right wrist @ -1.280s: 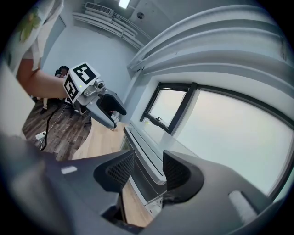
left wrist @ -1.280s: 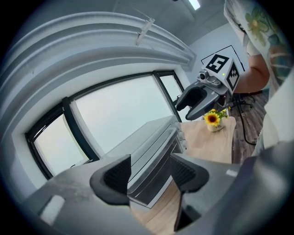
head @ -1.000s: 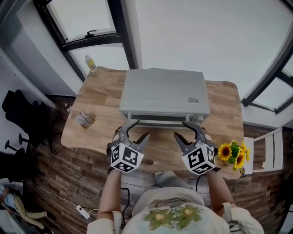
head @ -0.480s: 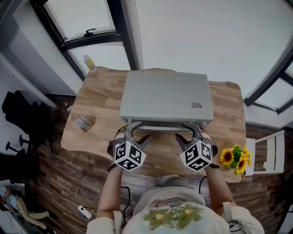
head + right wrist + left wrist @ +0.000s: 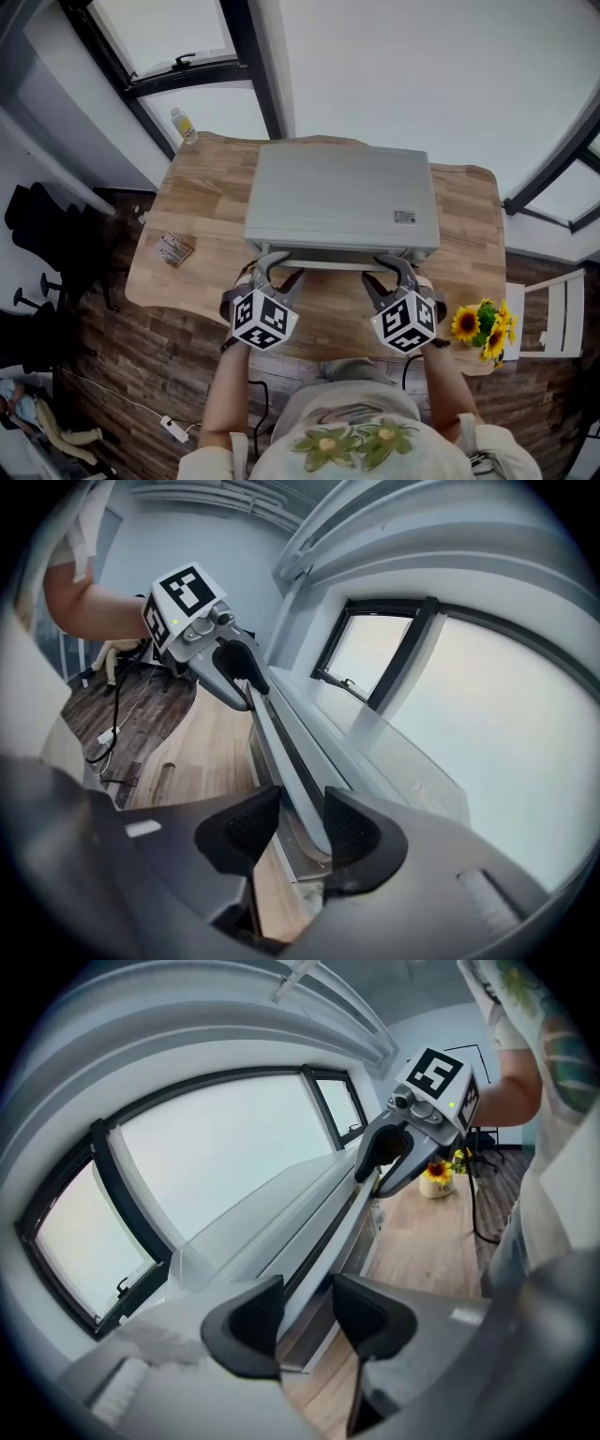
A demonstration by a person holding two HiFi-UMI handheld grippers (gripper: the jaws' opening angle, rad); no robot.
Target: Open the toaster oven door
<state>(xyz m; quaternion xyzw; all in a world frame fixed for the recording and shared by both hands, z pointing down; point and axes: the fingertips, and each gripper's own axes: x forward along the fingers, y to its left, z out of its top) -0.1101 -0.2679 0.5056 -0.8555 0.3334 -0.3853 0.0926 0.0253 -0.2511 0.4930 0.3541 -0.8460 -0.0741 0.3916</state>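
Wooden counter point(image 5: 202, 211) sits against a big window, plank floor below. Grey toaster oven point(image 5: 342, 202) at counter centre, door shut, its handle bar point(image 5: 328, 265) running along the 6 o'clock edge. Left tool point(image 5: 281, 270) is at the bar's 9 o'clock end, right tool point(image 5: 384, 272) at the 3 o'clock end, both held by the person at 6 o'clock. Left gripper view: jaws closing, narrow gap, handle bar between them, pads not clearly pressing on it. Right gripper view: same, jaws closing around the bar, slightly wider, bar close to one pad, contact not confirmed. Each gripper view shows the other tool at the far end of the bar. Small bottle point(image 5: 185, 127) at the counter's 11 o'clock corner, small packet point(image 5: 173, 248) at 9 o'clock, sunflowers point(image 5: 483, 323) at 4 o'clock, all well apart from the oven.
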